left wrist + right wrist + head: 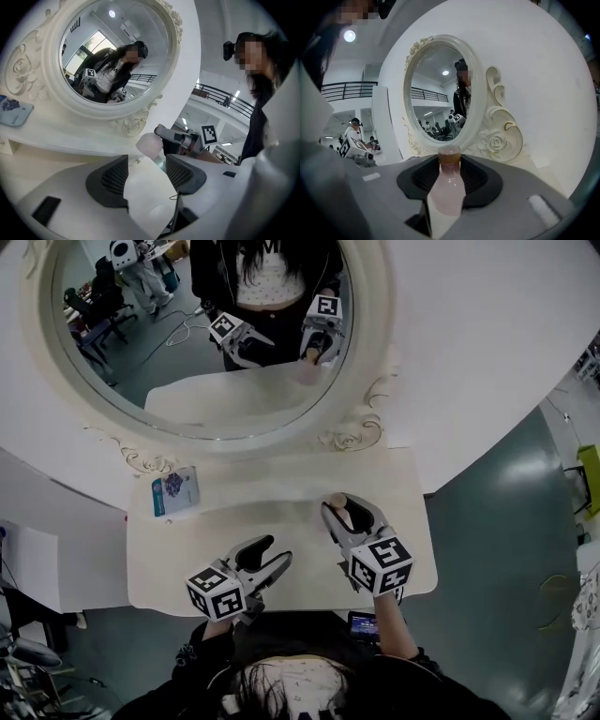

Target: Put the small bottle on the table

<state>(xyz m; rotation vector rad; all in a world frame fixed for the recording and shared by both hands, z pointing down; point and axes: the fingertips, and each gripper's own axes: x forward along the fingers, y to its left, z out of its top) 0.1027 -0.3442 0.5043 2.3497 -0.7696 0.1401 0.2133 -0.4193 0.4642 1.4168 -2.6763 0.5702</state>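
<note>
Placing step in hand, judging by the layout: right tool clenched on the small bottle, pads pressing the pink body on both sides, brownish cap pointing away along the jaws toward the mirror. Held over the right part of the pale counter, a little in from its right edge; impossible to tell whether touching the surface or just above it. Left tool released, jaws apart with nothing between them but bare counter, hovering near the front edge, apart from the right one. Not yet set down, so midway through at best. Next, probably: tipping the bottle so the base faces down, lowering until bearing on the surface, then easing the pads apart and drawing back toward the body without brushing the cap. Likely to topple if let go while tilted, being narrow and tall. Open room ahead and to the left: a broad bare stretch between the two tools and the mirror's carved base. Only a blue packet lying at the far left, well apart. Tighter on the right and at the front, with the counter's edge near and the floor beyond; best kept inward, short of the scrollwork.
</note>
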